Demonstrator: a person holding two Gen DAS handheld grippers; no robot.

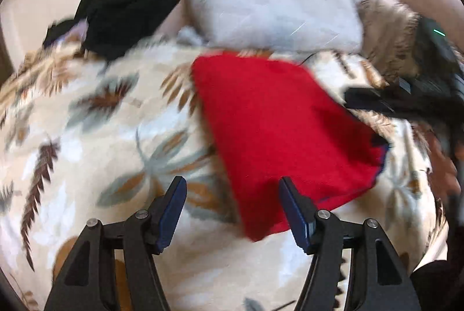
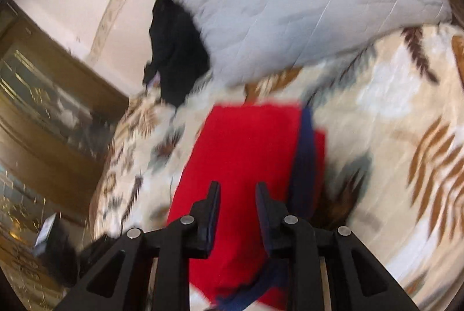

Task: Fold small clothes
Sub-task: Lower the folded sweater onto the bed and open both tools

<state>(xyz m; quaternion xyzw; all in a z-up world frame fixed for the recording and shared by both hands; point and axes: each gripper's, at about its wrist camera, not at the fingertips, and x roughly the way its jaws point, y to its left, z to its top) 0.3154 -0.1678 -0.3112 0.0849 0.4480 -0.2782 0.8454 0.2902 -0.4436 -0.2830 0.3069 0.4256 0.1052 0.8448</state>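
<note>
Evidently released, the red garment [image 1: 278, 131] is laid flat on the leaf-print blanket [image 1: 87, 137], so both claws are parted with nothing held: the left gripper [image 1: 233, 186] wide, the right gripper [image 2: 237, 189] narrow.

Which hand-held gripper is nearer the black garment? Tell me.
Left, as far as the blurred frames show. The left hand-held gripper is over the red cloth's near edge; the black garment lies beyond. The right hand-held gripper seems farther.
</note>
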